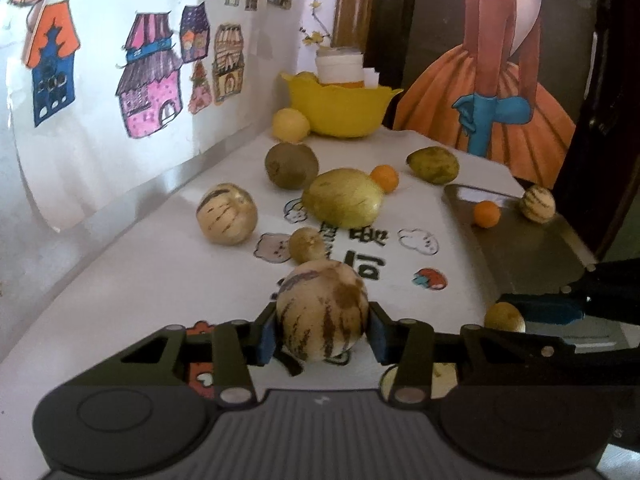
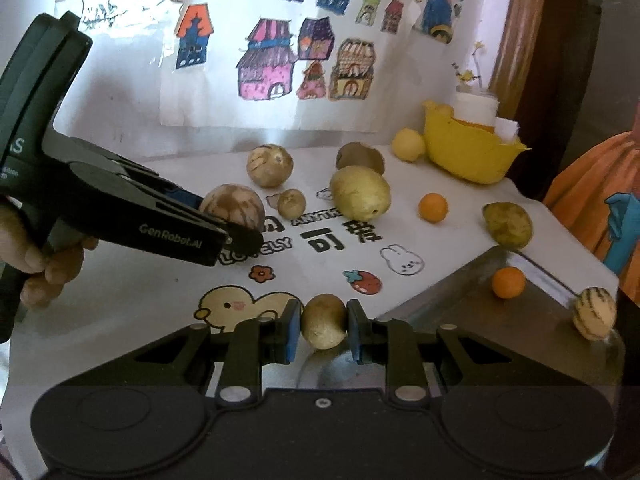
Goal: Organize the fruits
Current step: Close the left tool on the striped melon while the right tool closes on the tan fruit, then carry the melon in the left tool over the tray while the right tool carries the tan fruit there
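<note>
1. The left gripper [image 1: 322,326] is clamping a striped melon [image 1: 322,316]; the right gripper [image 2: 323,326] is pinching a small brown fruit [image 2: 323,322]
2. Only two fruits are lying on the metal tray [image 2: 500,320]; most are still sitting on the table [image 2: 140,300]
3. The yellow bowl [image 2: 464,152] is hiding its contents; the tray's near edge is being cut off

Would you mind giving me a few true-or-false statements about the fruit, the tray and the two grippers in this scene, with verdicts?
1. The left gripper is closed on a striped round fruit. True.
2. The right gripper is open and empty. False: it grips a small yellowish-brown fruit.
3. The metal tray holds a small orange fruit and a small striped fruit. True.
4. The yellow bowl sits on the tray. False: it stands at the table's far end, near the wall.
</note>
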{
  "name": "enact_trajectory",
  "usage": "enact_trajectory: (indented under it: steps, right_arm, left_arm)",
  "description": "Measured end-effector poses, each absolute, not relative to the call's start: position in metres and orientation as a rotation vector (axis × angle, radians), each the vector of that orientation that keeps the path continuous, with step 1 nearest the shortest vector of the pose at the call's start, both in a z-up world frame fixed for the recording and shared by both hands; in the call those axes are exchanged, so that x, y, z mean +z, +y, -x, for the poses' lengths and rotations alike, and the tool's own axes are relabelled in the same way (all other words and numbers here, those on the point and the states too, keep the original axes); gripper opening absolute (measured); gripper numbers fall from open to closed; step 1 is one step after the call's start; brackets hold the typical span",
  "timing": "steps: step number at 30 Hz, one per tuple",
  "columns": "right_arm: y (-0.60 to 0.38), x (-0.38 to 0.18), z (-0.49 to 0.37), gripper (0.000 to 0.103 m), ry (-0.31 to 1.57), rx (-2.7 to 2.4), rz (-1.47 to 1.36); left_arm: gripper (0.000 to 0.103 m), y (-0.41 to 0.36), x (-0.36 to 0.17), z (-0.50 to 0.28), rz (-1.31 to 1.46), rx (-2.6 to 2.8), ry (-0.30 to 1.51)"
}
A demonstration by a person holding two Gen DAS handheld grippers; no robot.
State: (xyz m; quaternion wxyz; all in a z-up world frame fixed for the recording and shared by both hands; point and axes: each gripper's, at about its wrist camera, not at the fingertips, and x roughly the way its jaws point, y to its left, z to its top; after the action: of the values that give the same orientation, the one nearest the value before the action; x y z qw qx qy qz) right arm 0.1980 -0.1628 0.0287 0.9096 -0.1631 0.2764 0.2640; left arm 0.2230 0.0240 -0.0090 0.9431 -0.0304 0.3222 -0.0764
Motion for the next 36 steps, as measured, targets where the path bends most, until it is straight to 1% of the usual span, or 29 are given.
enact_trajectory:
  steps: [7,16,26,36]
  right_arm:
    - [-0.193,0.036,-0.190,0.026,0.549,0.493,0.315]
    - [-0.249,0.042,-0.197,0.026,0.517,0.369,0.315]
    - [-0.310,0.038,-0.240,0.026,0.520,0.251,0.241]
    - [-0.330,0.026,-0.277,0.026,0.515,0.207,0.222]
  left_arm:
    - [0.049,0.002,0.000,-0.226,0.077,-0.197,0.640]
    - [0.049,-0.048,0.008,-0.247,0.076,-0.293,0.609]
    - [0.049,-0.095,0.003,-0.274,0.034,-0.388,0.610]
    - [0.049,-0.124,-0.003,-0.292,-0.018,-0.439,0.622]
